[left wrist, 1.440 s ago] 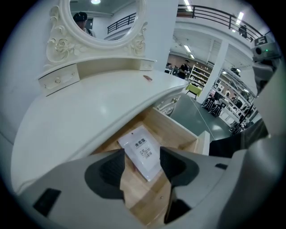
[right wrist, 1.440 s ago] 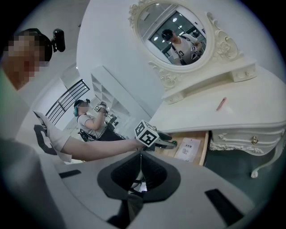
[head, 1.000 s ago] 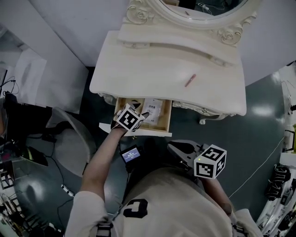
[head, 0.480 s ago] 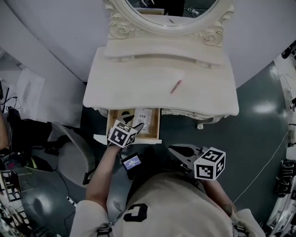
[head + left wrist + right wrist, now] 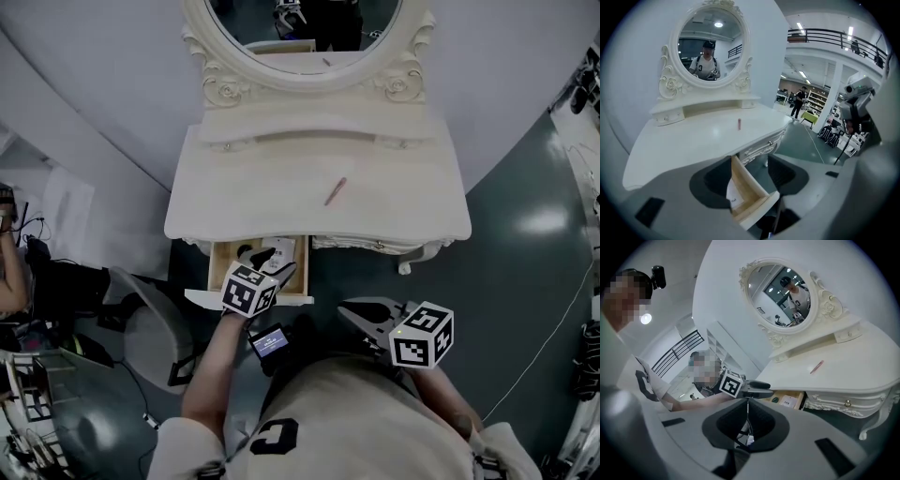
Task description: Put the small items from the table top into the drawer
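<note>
A small pink stick [image 5: 335, 191] lies alone on the white dressing table top [image 5: 403, 202]; it also shows in the left gripper view [image 5: 739, 123] and the right gripper view [image 5: 816, 366]. Below the top, the wooden drawer [image 5: 217, 272] stands pulled out, with a white packet [image 5: 284, 253] and a small dark item [image 5: 246, 251] inside. My left gripper [image 5: 272, 266] is open at the drawer's front, and the drawer's front corner [image 5: 757, 206] sits between its jaws. My right gripper [image 5: 354, 310] hangs shut on nothing, low and to the right of the drawer, well short of the table.
An oval mirror [image 5: 305, 37] in a carved frame rises at the table's back. A grey chair [image 5: 141, 323] stands left of the drawer. A small lit screen [image 5: 269, 340] sits at the person's waist. Dark floor surrounds the table legs [image 5: 405, 265].
The left gripper has drawn back from over the drawer's inside to its front edge. The head view has tilted, showing more of the mirror. The right gripper has hardly moved.
</note>
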`<state>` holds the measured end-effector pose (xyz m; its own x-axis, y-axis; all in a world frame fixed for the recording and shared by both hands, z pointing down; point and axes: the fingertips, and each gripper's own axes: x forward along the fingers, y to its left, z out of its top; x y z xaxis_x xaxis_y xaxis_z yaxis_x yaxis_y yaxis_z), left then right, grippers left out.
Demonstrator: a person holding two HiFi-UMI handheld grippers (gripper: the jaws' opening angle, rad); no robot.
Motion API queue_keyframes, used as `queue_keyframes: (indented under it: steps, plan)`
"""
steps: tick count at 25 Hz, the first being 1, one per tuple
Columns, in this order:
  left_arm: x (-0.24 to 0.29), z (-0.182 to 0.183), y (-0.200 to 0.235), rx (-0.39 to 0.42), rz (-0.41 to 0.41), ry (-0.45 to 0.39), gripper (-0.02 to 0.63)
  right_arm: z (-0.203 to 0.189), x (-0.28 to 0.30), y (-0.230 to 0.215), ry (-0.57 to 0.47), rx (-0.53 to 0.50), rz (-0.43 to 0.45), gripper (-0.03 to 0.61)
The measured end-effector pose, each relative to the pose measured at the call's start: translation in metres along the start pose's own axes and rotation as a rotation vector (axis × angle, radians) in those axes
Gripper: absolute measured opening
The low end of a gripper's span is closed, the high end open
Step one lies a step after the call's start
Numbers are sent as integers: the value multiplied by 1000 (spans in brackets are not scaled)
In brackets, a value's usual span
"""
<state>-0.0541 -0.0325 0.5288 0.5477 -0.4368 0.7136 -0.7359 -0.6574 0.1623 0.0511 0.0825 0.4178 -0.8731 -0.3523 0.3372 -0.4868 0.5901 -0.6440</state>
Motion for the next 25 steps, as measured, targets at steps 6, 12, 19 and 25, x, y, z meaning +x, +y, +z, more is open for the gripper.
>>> queue_keyframes:
  steps: [6,12,19,25]
  plan:
    - [6,18,-24,-26,10,-28,288,5,-23,-13,-7,-14,21,29]
    - [10,34,-52,-85,22,-73,288,7,-45,-22,-8,-22,59,29]
    - [13,51,-78,-103,62,-111,288,-1,-74,-32,-2,-13,103,29]
    - [17,64,-99,-141,68,-146,288,-11,-96,-38,2,11,127,29]
